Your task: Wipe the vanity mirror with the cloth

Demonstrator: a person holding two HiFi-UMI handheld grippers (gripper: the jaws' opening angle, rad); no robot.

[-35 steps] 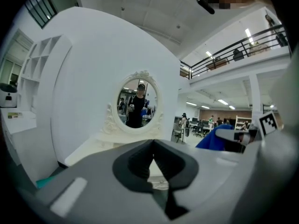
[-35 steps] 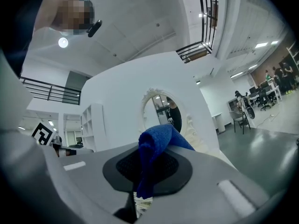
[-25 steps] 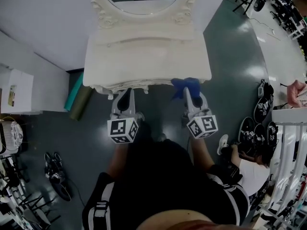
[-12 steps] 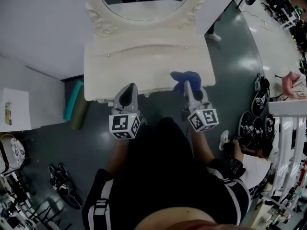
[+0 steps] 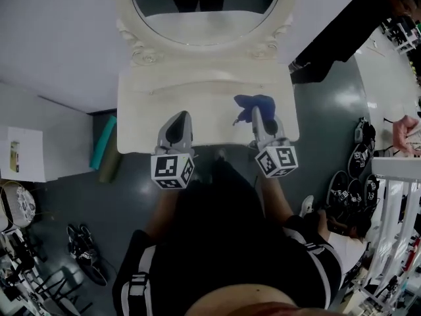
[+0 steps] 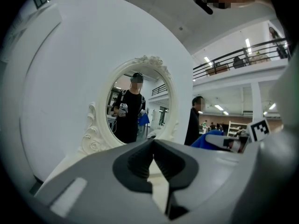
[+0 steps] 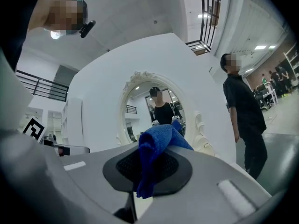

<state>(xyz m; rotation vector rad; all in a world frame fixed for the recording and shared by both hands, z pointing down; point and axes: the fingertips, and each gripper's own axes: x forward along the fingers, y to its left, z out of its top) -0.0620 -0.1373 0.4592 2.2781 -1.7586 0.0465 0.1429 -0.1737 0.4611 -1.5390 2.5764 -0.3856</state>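
The oval vanity mirror [image 5: 204, 8] in its carved cream frame stands at the back of the cream dressing table [image 5: 151, 104]. It also shows ahead in the left gripper view as the mirror [image 6: 138, 108] and in the right gripper view as the mirror [image 7: 156, 108]. My right gripper [image 5: 258, 110] is shut on a blue cloth [image 5: 253, 103], which bunches up out of the jaws as the cloth [image 7: 156, 148]. My left gripper [image 5: 177, 120] hovers over the table's front edge, shut with nothing in it [image 6: 152, 148].
A person in black [image 7: 243, 111] stands to the right of the vanity. A green roll [image 5: 103, 143] lies on the floor left of the table. A white box [image 5: 23, 153] sits further left. Shoes and gear [image 5: 358, 170] crowd the right side of the floor.
Both grippers have moved forward over the table's front edge, toward the mirror. More of the mirror now shows in the head view. The cloth stays in the right gripper.
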